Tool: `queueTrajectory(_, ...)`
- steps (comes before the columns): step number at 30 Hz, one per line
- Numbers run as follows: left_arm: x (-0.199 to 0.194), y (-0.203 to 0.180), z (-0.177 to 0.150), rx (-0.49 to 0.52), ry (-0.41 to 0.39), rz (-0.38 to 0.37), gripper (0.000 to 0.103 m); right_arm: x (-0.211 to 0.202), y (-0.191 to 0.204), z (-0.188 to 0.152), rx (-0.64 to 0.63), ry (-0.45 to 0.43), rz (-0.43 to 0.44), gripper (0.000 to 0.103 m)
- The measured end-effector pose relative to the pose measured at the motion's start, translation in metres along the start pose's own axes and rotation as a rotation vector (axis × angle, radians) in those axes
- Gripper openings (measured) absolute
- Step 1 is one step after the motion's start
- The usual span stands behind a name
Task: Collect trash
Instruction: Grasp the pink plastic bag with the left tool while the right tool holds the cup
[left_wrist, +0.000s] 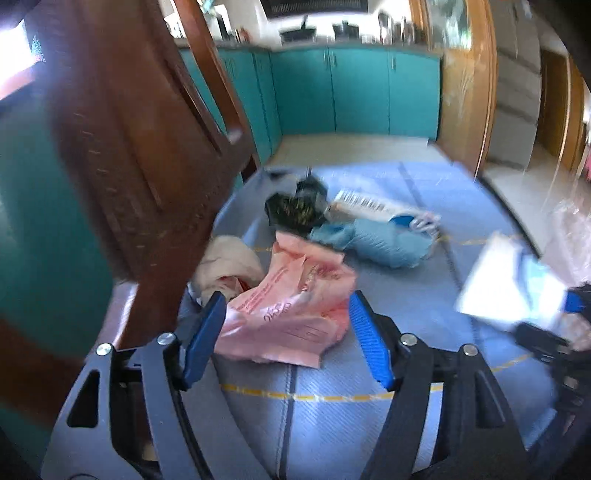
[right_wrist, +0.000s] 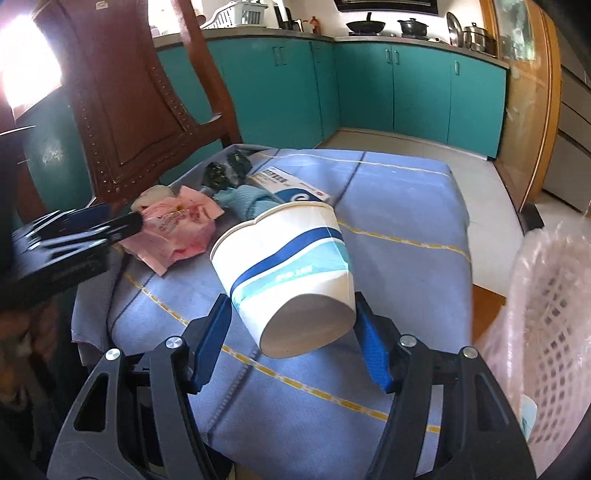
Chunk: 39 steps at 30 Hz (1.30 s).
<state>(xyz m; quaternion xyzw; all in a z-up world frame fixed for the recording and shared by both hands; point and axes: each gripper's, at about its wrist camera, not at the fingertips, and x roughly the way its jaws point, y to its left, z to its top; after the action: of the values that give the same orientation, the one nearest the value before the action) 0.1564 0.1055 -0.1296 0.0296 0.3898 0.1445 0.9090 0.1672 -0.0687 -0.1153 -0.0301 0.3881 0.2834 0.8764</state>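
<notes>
A pile of trash lies on a table with a blue cloth (left_wrist: 424, 192): a crumpled pink wrapper (left_wrist: 291, 295), a white tissue wad (left_wrist: 229, 266), a light blue cloth or glove (left_wrist: 373, 240), a dark wrapper (left_wrist: 295, 210) and a white and blue box (left_wrist: 373, 203). My left gripper (left_wrist: 288, 314) is open with its blue fingers on either side of the pink wrapper, which also shows in the right wrist view (right_wrist: 177, 229). My right gripper (right_wrist: 291, 314) is shut on a white paper cup with blue bands (right_wrist: 291, 266), held above the cloth.
A brown wooden chair back (left_wrist: 140, 140) stands at the table's left, close to the left gripper. A pink lattice basket with a plastic liner (right_wrist: 550, 314) stands at the right of the table. Teal kitchen cabinets (right_wrist: 406, 88) line the far wall.
</notes>
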Motion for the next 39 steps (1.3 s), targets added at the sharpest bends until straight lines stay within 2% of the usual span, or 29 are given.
queueTrajectory(3,0.021,-0.005,0.001,0.053,0.065,0.032,0.070,-0.003,-0.001,0.000,-0.009,-0.005,-0.007,0.065)
queueTrajectory(4,0.024,-0.005,0.000,0.060,0.072,0.033,0.057,-0.005,-0.002,0.000,-0.009,-0.007,-0.006,0.065)
queueTrajectory(5,0.027,-0.005,-0.002,0.055,0.090,0.017,0.038,-0.005,-0.003,-0.001,-0.008,-0.008,-0.005,0.065)
queueTrajectory(8,0.025,-0.005,-0.008,0.033,0.081,0.006,0.019,-0.007,-0.005,-0.001,0.000,-0.014,-0.009,0.065)
queueTrajectory(11,0.014,-0.004,-0.016,0.001,0.053,-0.039,0.014,-0.007,-0.006,0.001,0.007,-0.014,-0.015,0.065)
queueTrajectory(15,-0.010,-0.007,-0.024,-0.033,0.027,-0.108,0.013,-0.005,-0.006,0.001,0.009,-0.011,-0.031,0.065)
queueTrajectory(19,-0.028,-0.023,-0.035,0.005,0.048,-0.202,0.016,-0.001,-0.008,0.000,0.016,0.005,-0.051,0.065)
queueTrajectory(21,-0.030,-0.027,-0.038,0.007,0.078,-0.264,0.026,0.000,-0.009,-0.001,0.018,0.010,-0.060,0.065)
queueTrajectory(23,-0.034,-0.027,-0.040,-0.003,0.065,-0.269,0.057,-0.001,-0.009,-0.001,0.017,0.010,-0.064,0.065)
queueTrajectory(25,-0.033,-0.027,-0.038,-0.018,0.054,-0.245,0.062,-0.002,-0.009,-0.002,0.017,0.006,-0.067,0.065)
queueTrajectory(28,-0.028,-0.024,-0.033,-0.046,0.055,-0.247,0.074,-0.003,-0.012,-0.002,0.029,0.000,-0.072,0.065)
queueTrajectory(32,-0.013,-0.033,-0.022,-0.035,0.053,-0.251,0.076,-0.004,-0.015,-0.001,0.045,-0.005,-0.076,0.065)
queueTrajectory(36,-0.007,-0.044,-0.025,-0.006,0.075,-0.256,0.075,0.003,-0.012,-0.003,0.030,0.018,-0.087,0.065)
queueTrajectory(37,-0.006,-0.046,-0.026,0.001,0.078,-0.256,0.073,0.005,-0.011,-0.003,0.025,0.025,-0.088,0.065)
queueTrajectory(39,-0.003,-0.050,-0.029,0.019,0.088,-0.257,0.062,0.007,-0.010,-0.004,0.023,0.036,-0.078,0.065)
